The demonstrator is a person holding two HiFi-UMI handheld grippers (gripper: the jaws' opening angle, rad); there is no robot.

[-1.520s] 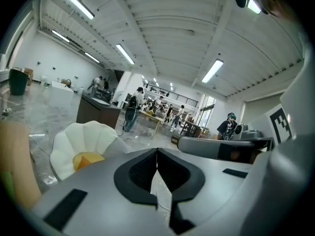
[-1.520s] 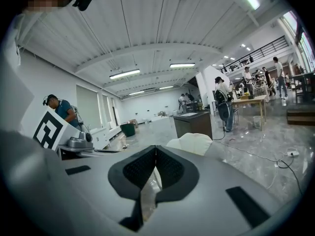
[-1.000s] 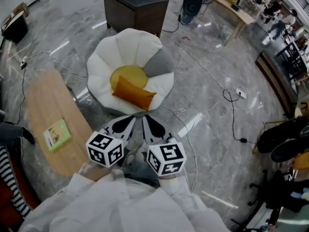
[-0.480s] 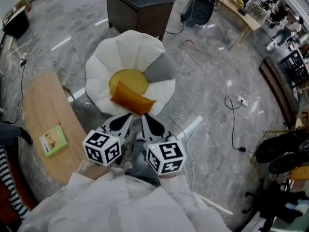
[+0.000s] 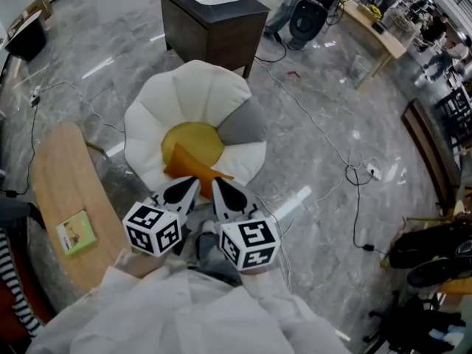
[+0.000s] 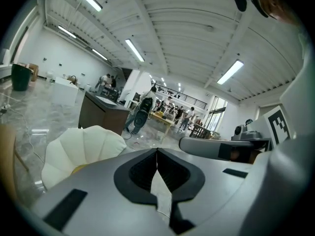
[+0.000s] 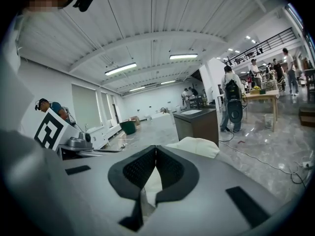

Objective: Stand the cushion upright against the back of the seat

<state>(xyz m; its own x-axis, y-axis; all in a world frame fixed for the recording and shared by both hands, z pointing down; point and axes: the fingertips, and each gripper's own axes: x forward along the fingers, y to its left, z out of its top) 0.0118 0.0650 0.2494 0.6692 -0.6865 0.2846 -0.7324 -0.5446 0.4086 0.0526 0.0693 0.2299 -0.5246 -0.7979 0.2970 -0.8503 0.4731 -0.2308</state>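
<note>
- Left gripper [image 5: 190,186]: I read its jaws pressed together, with nothing between them.
- Right gripper [image 5: 220,188]: its jaws are likewise pressed together and empty.
- Both grippers sit side by side, tips at the front edge of the white petal-shaped chair [image 5: 193,87].
- The orange cushion [image 5: 190,169] lies low on the yellow seat pad [image 5: 195,135], toward the front and not upright against the backrest. The gripper tips cover its near edge.
- A dark cabinet [image 5: 210,17] stands behind the chair.
</note>
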